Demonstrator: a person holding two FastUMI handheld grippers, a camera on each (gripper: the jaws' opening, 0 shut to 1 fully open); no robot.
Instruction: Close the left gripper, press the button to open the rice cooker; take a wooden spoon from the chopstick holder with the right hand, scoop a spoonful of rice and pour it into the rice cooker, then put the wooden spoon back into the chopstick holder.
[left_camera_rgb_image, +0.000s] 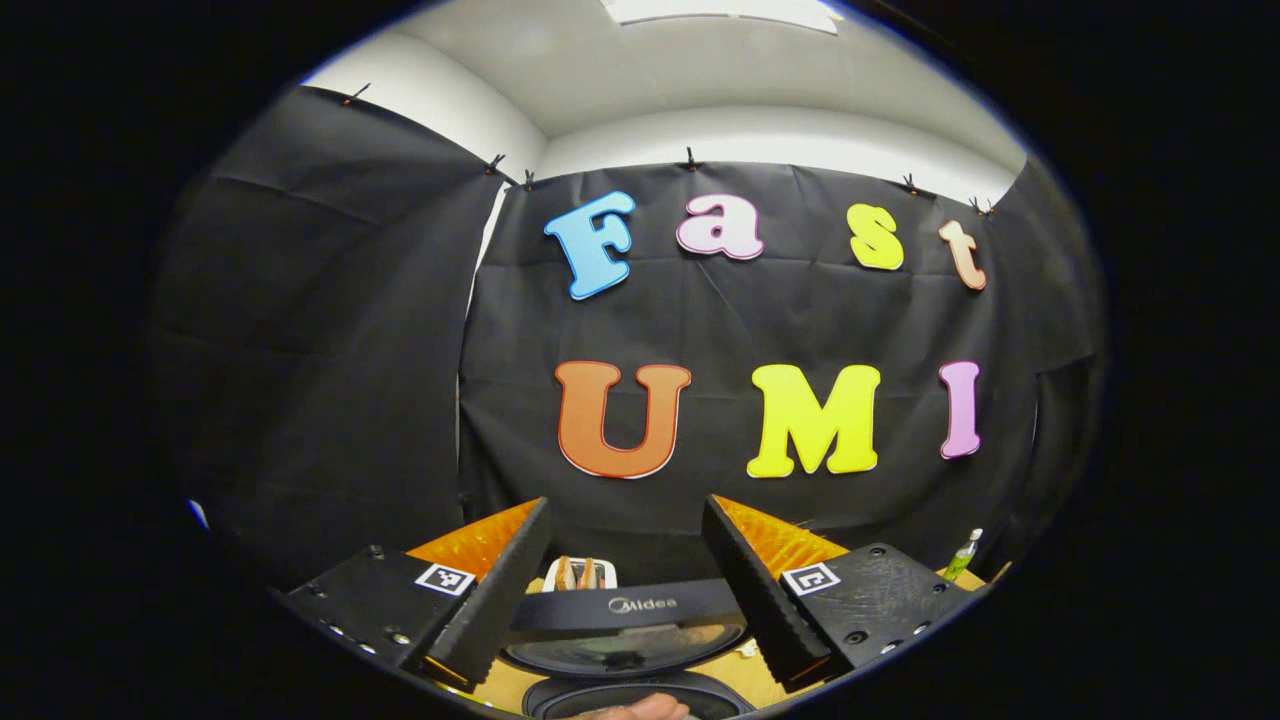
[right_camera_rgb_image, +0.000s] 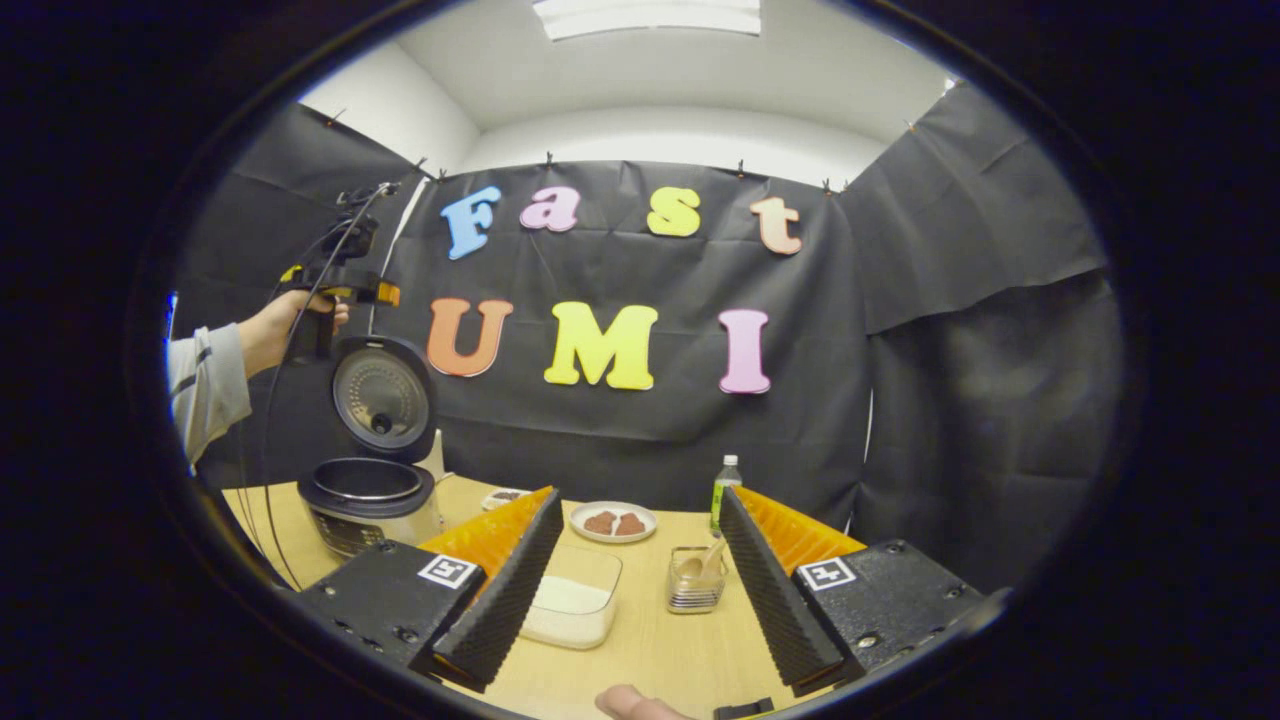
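On the table (right_camera_rgb_image: 640, 660), rice cooker (right_camera_rgb_image: 372, 480) lid up, wooden spoon (right_camera_rgb_image: 706, 562) in holder

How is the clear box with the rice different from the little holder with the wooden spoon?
The clear box is wide and low with white rice in its bottom; the chopstick holder is narrower and ribbed, with a wooden spoon leaning in it. The box sits nearer the open rice cooker; the holder sits nearer the green bottle. Both are see-through and stand upright on the wooden table, ahead of the right gripper.

Spread hand-held gripper (left_camera_rgb_image: 626, 590) above rice cooker (left_camera_rgb_image: 628, 640)
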